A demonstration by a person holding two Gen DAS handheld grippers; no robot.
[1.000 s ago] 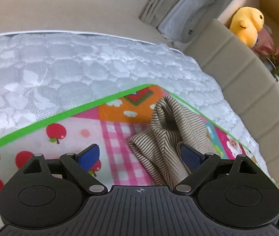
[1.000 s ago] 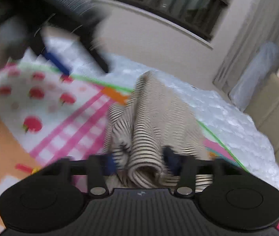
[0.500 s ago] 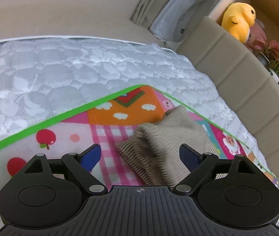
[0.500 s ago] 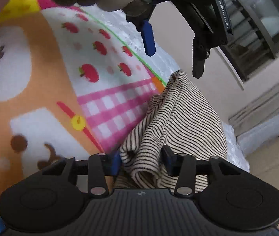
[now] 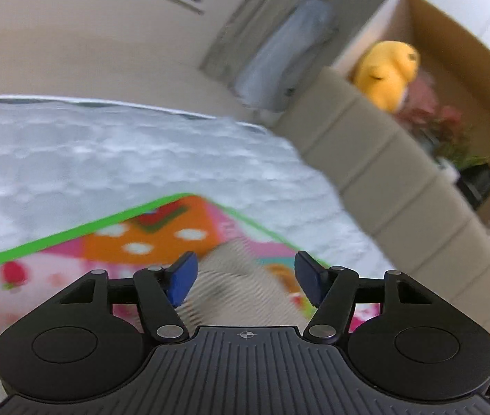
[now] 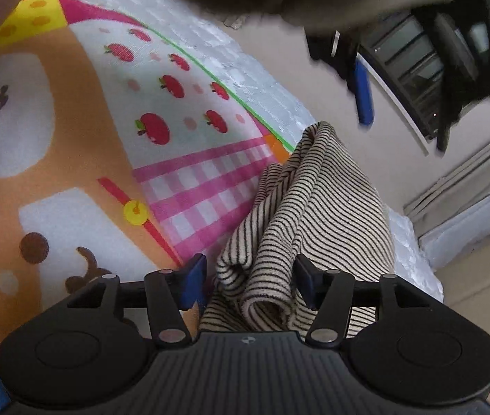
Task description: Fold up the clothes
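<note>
One striped garment (image 6: pixel 317 214) on one patterned mat (image 6: pixel 82 159) — two claws, right (image 6: pixel 250 278) opening around its fold (untouched), left (image 5: pixel 245 276) closing, empty.

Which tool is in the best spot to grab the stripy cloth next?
Probably the right tool. The stripy cloth sits bunched right between its opening jaws. The left tool, jaws closing, hangs above the cloth, which looks blurred and lower down on the colourful mat.

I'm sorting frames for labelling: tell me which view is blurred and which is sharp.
Left wrist view: motion-blurred throughout, striped garment and mat smeared, only the gripper body crisp. Right wrist view: sharp on garment stripes, blurred only at the left gripper overhead.
</note>
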